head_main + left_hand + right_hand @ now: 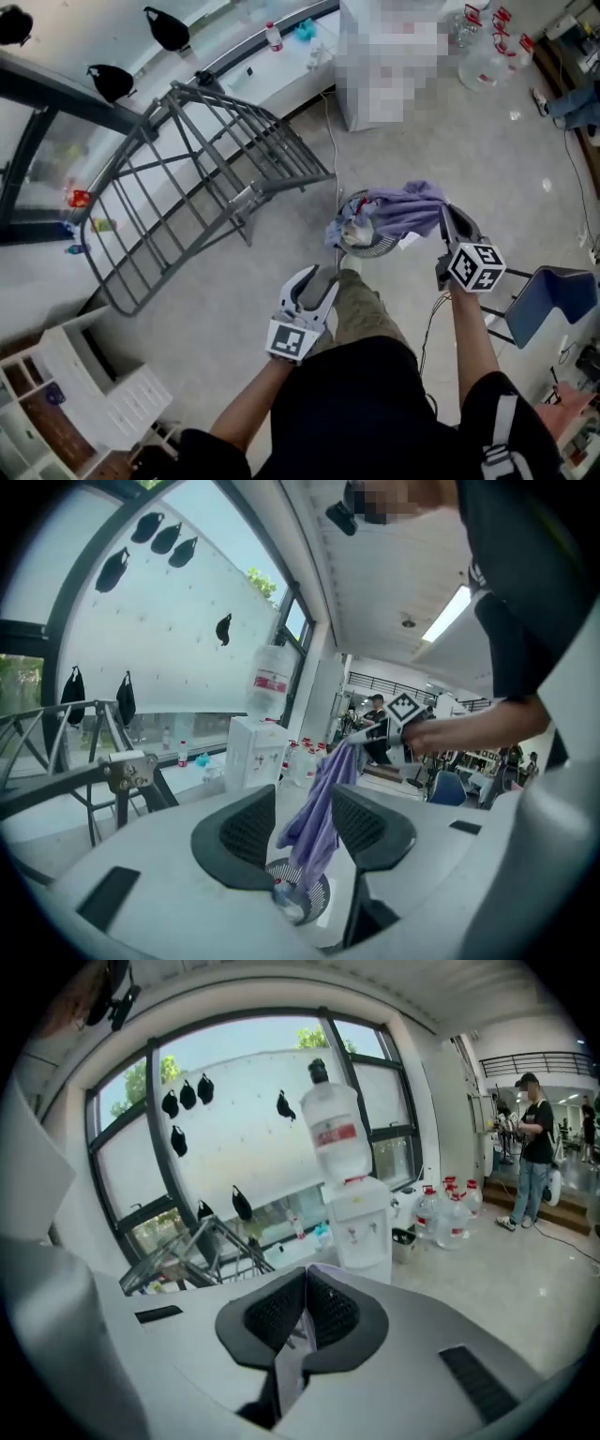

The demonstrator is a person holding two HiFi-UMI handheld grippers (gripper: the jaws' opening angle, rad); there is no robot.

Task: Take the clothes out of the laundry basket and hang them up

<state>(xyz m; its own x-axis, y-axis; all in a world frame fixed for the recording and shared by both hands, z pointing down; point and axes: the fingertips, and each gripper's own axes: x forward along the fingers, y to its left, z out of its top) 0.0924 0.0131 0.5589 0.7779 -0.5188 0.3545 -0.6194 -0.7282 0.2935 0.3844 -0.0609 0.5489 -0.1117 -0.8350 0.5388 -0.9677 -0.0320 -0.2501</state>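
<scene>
A purple garment hangs up out of the round laundry basket on the floor. My right gripper is shut on its top edge, just right of the basket. In the right gripper view the jaws are closed with a strip of pale cloth pinched between them. My left gripper hangs open and holds nothing, lower and to the left of the basket. In the left gripper view the garment dangles beyond the open jaws, above the basket. The grey drying rack stands to the left.
A water dispenser with several spare bottles stands by the window wall. A blue chair is at my right and a white shelf unit at the lower left. People stand farther back in the room.
</scene>
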